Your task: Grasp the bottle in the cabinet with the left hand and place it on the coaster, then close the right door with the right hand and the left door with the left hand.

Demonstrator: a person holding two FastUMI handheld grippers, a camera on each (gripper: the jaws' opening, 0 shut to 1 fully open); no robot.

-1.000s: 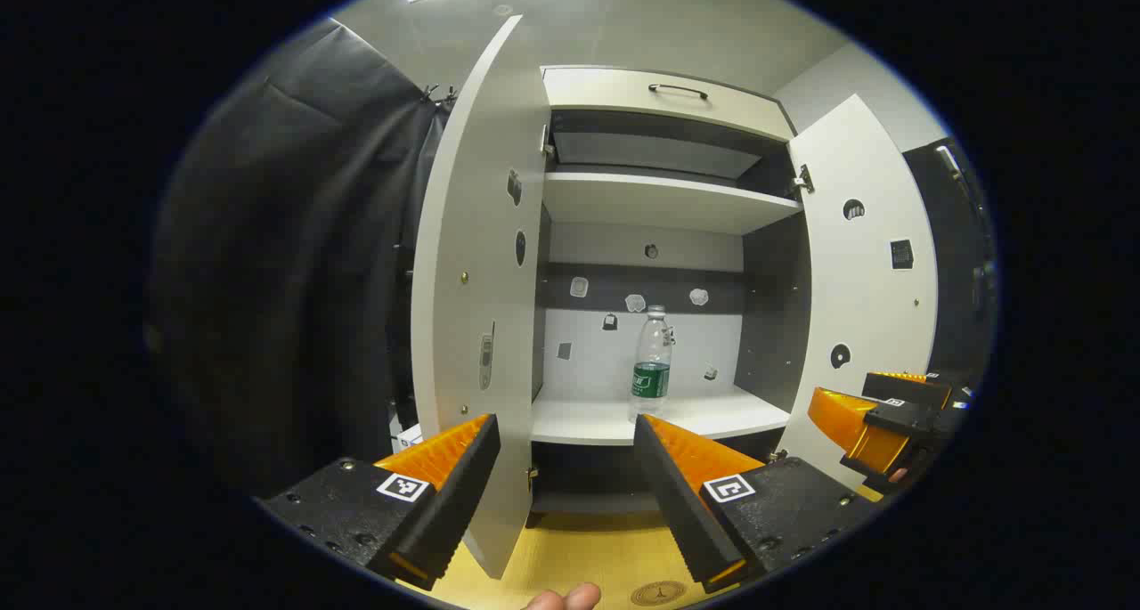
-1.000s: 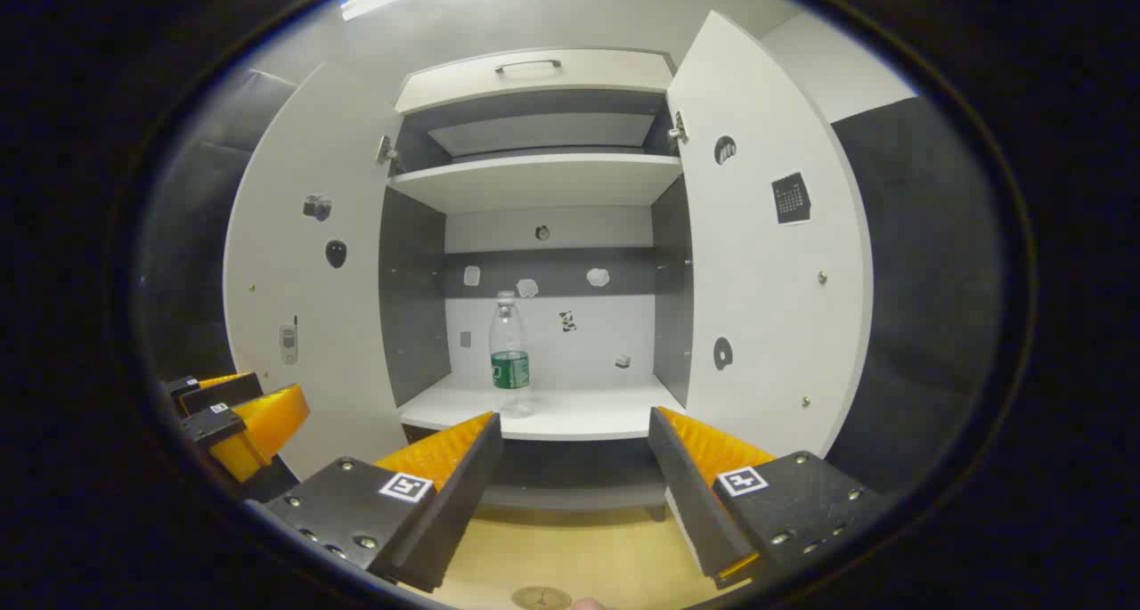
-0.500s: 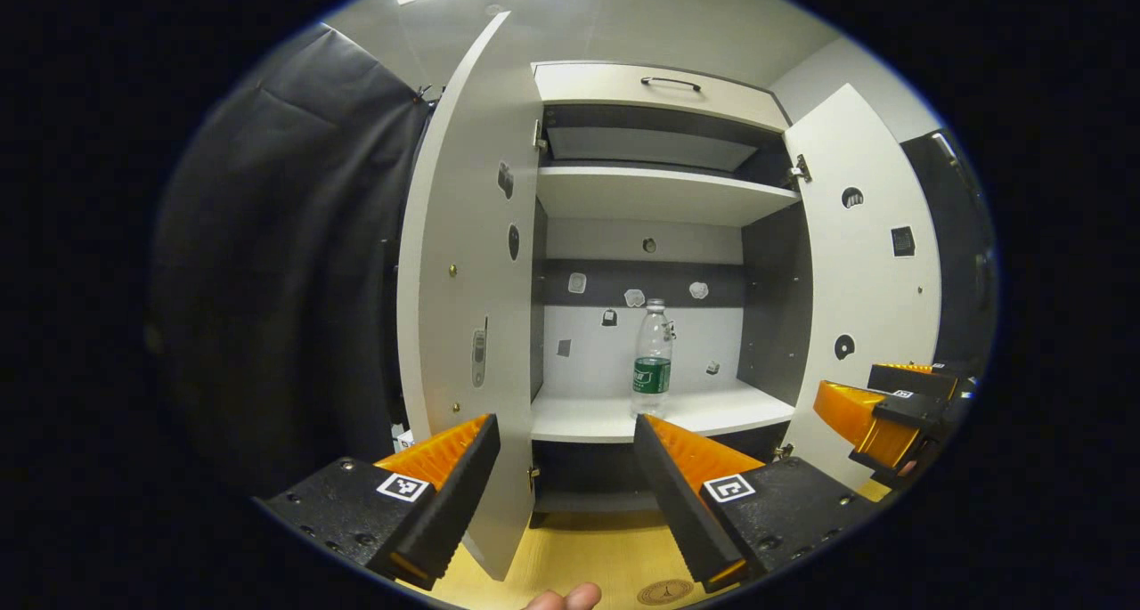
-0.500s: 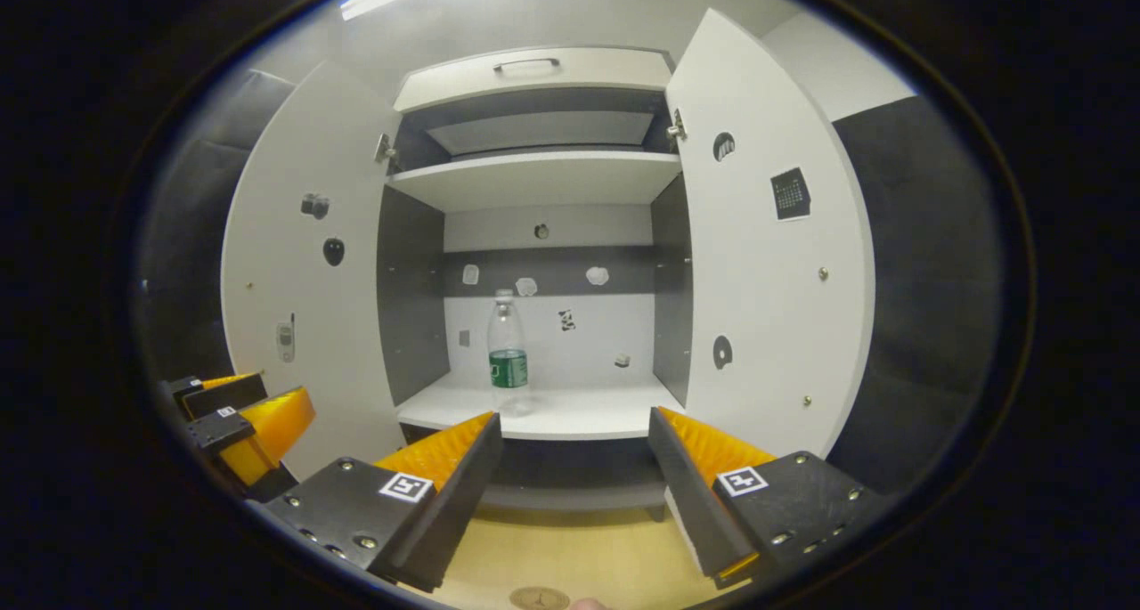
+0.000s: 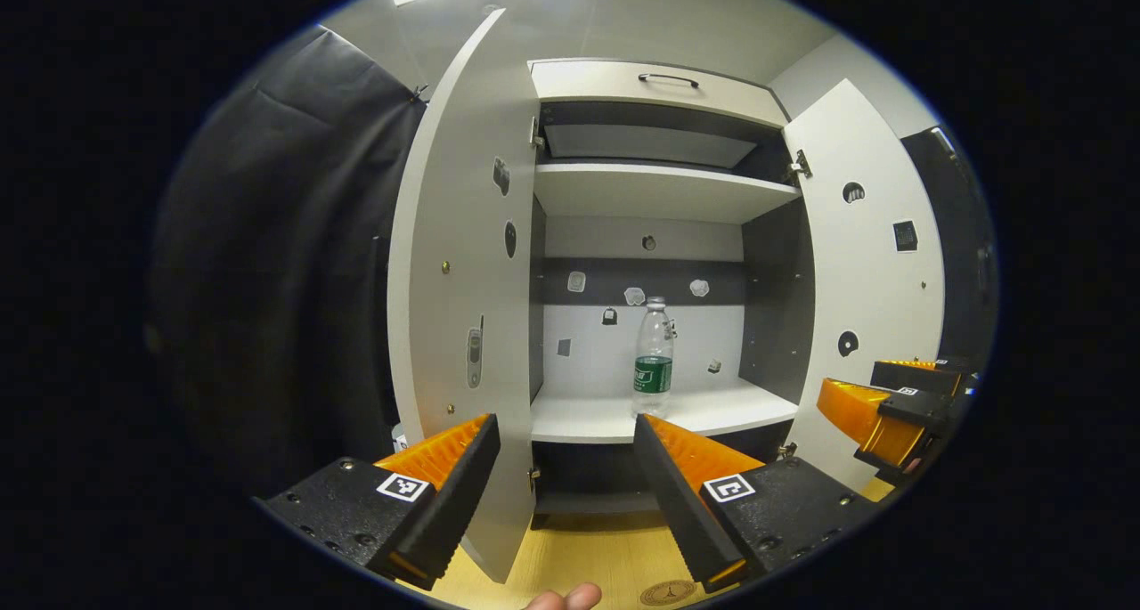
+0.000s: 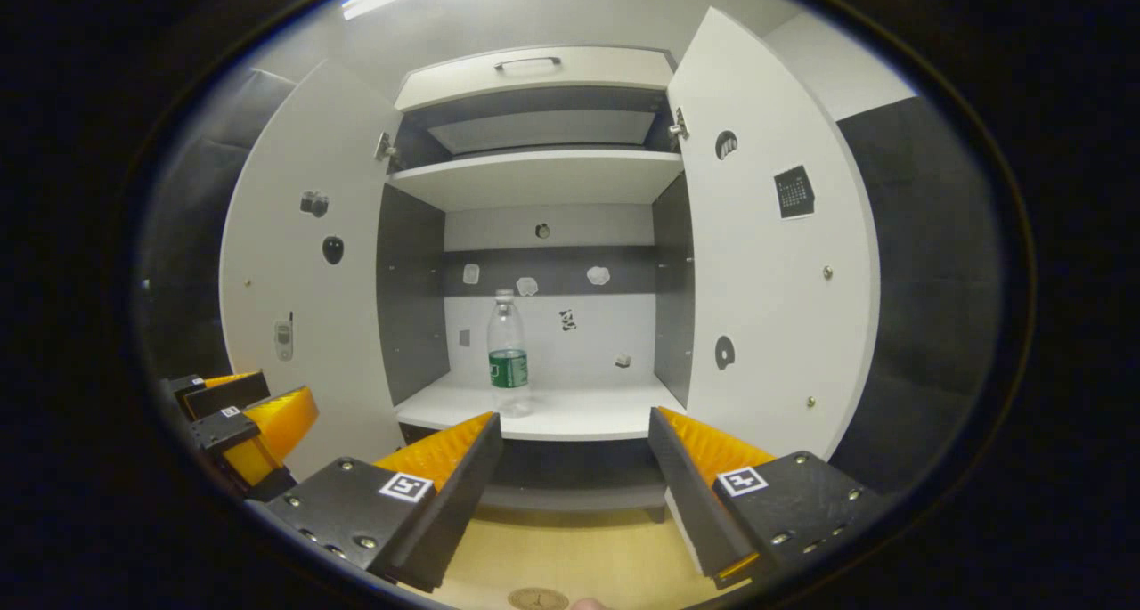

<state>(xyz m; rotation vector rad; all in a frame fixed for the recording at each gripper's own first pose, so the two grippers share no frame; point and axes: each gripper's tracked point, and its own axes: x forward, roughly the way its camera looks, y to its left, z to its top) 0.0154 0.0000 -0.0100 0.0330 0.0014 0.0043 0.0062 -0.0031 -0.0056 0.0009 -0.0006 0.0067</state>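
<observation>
Standing upright on the lower shelf [image 5: 712, 410] of the open cabinet, the bottle [image 5: 654, 357] had not yet been touched — both doors hung wide. The left gripper [image 5: 566, 467] was held well short of the shelf with its jaws spread wide and empty, the bottle just right of its centre line. The right gripper [image 6: 575, 467] waited likewise, wide and empty, beside its partner. Clear plastic with a label band round the middle, the bottle looked light and thin-walled; its fill could not be told. Such a wall probably yields under a hard squeeze and slips when smooth, so the label band seemed the sensible place to grip — low enough to keep it from tipping. The coaster [image 5: 666, 592] lay on the wooden surface below, near the left gripper.
</observation>
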